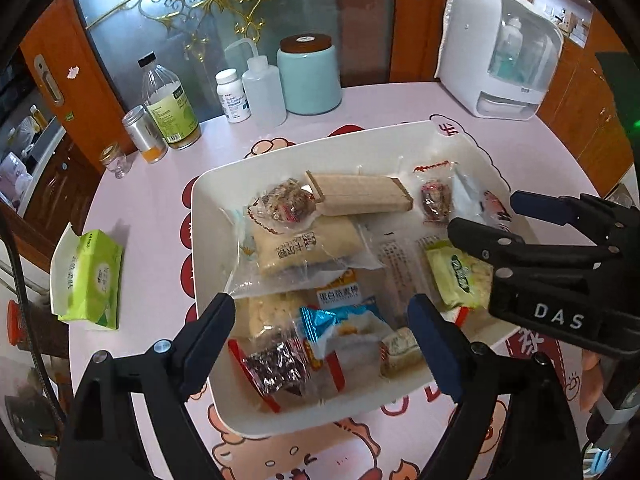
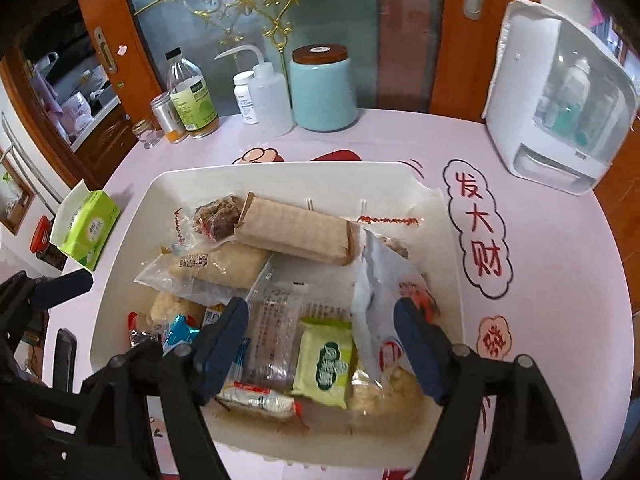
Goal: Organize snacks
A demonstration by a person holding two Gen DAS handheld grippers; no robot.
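- A white tray (image 1: 200, 216) is seen at the centre of both views, set on a pink tablecloth (image 1: 152, 184) printed with cartoon figures; the snacks are all held inside the tray.
- The left gripper (image 1: 322, 324) is shown at the bottom of the left wrist view, its jaws spread wide above the near end of the tray; nothing is gripped; a blue packet (image 1: 340, 326) and a red-edged foil packet (image 1: 276, 368) are seen below, between the fingers, untouched as far as can be told.
- The right gripper (image 2: 320, 320) is shown at the bottom of the right wrist view, its jaws parted with nothing clamped; a green packet (image 2: 326, 362) and a clear wrapper (image 2: 276, 332) lie beneath the gap; in the left wrist view the same gripper is seen at the right edge, over the tray's right side.
- A long tan wafer bar (image 2: 296, 236) is laid across the far part of the tray; a pale bun in clear wrap (image 2: 212, 268) lies just in front of it, to the left.
- A green tissue pack (image 1: 90, 280) is placed at the left of the frame, apart from the tray.
- Bottles (image 1: 172, 104), a pale blue jar (image 1: 310, 76) and a white dispenser (image 1: 500, 52) are lined along the upper part of the frame, well behind the tray.
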